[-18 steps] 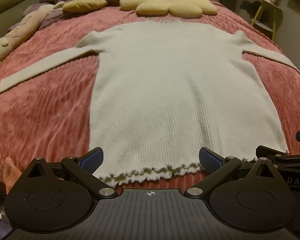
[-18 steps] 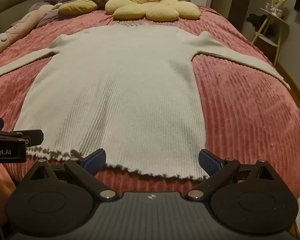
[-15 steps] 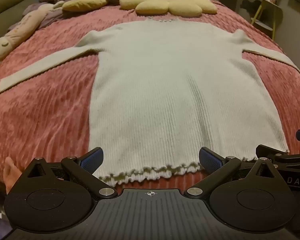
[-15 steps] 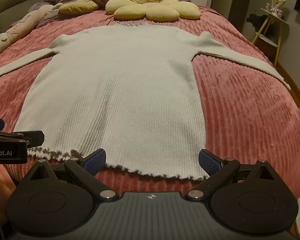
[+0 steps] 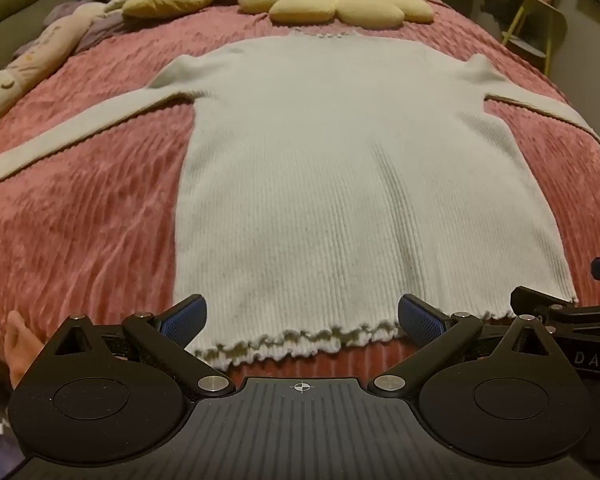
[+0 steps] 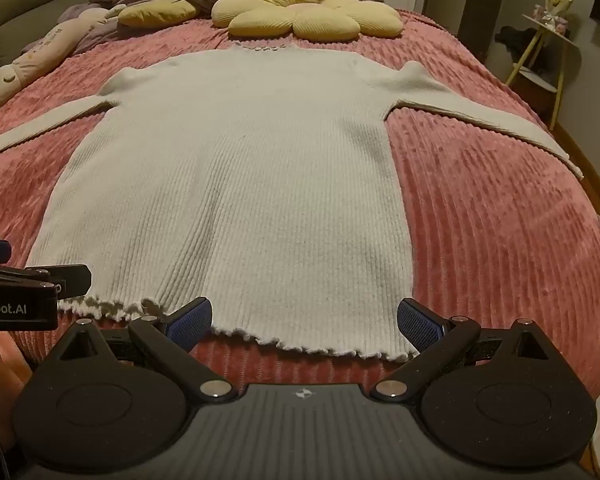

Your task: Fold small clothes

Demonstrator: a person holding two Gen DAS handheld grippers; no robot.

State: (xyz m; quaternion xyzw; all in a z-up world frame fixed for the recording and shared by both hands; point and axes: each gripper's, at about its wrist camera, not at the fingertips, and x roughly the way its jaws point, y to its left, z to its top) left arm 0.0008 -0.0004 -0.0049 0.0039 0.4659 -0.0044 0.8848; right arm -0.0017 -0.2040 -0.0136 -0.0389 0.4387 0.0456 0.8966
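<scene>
While both claws hang low over the near end of the bed [image 5: 80, 220], a white ribbed sweater [image 5: 340, 184] lies flat and spread out ahead of them on the pink cover. Its wavy bottom hem [image 5: 292, 344] is the part closest to the claws, and its neck is at the far end, just before a yellow flower pillow [image 6: 304, 12].

The left claw [image 5: 300, 316] has its fingers wide apart with nothing pinched between them — the left part of the hem sits in front of the gap between the blue pads [image 5: 184, 320]. The right claw [image 6: 306, 320] is spread wide too, with nothing in it, and the right part of the hem lies just ahead of it. The two claws are side by side; each one shows at the edge of the other's view.

One sleeve [image 5: 76, 132] stretches far out to the left of the left claw. The other sleeve [image 6: 488, 120] runs far out to the right of the right claw. A long soft toy [image 6: 32, 60] lies far off on the left side of the bed.
</scene>
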